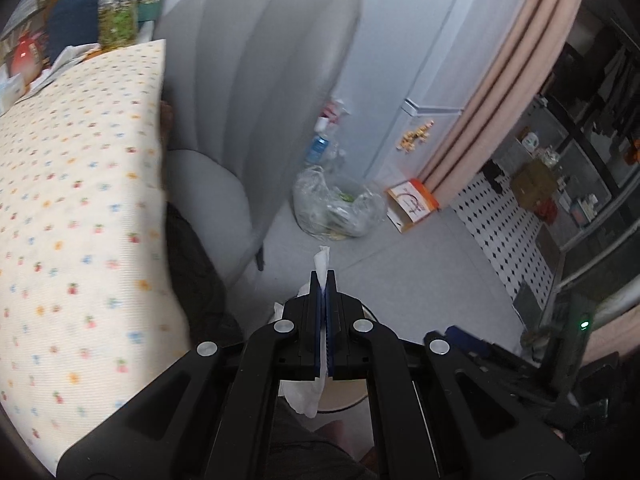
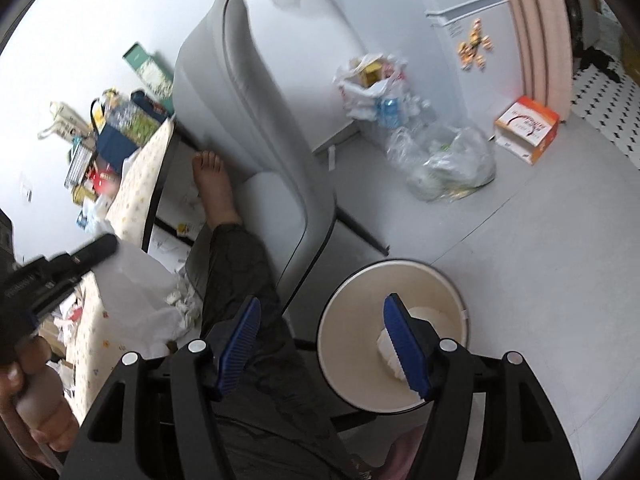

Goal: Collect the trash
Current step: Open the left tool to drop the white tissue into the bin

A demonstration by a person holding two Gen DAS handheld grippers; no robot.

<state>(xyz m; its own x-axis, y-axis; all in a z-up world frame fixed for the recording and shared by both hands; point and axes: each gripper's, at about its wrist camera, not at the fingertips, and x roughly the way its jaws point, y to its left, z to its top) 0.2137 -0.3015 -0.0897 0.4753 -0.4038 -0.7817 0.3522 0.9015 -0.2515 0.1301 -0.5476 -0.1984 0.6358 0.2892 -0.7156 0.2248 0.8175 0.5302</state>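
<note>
My left tool (image 1: 323,280) is pressed together on a white tissue (image 1: 322,258), which sticks out past the tips and hangs crumpled beneath the fingers. Below it, mostly hidden by the tool, sits the round bin (image 1: 362,394). My right tool (image 2: 320,316) is spread wide, nothing between its blue pads (image 2: 404,344); it hangs over the cream wastebasket (image 2: 352,320) on the floor, where a wad of white tissue (image 2: 390,350) lies inside, partly hidden behind the right pad.

The grey chair (image 2: 256,128) stands just beside the wastebasket and crowds the space to the left. A person's leg in dark trousers (image 2: 236,264) runs between the chair and the desk (image 2: 132,192), bare foot (image 2: 212,184) stretched out along the chair. The desk, under a flower-print cloth (image 1: 80,208), is piled with boxes and packets at its far end. More crumpled tissues (image 2: 184,300) lie at the desk edge beside a white plastic bag (image 2: 136,292).

Farther off on the floor I see a clear plastic bag of rubbish (image 2: 448,164), a white bag stuffed with packets and bottles (image 2: 372,88), and an orange-and-white carton (image 2: 528,128) near the pink curtain (image 2: 532,28). A white fridge with magnets (image 2: 472,48) stands behind them.

In the right view the left tool shows at the left edge, gripped by a hand (image 2: 36,400).
</note>
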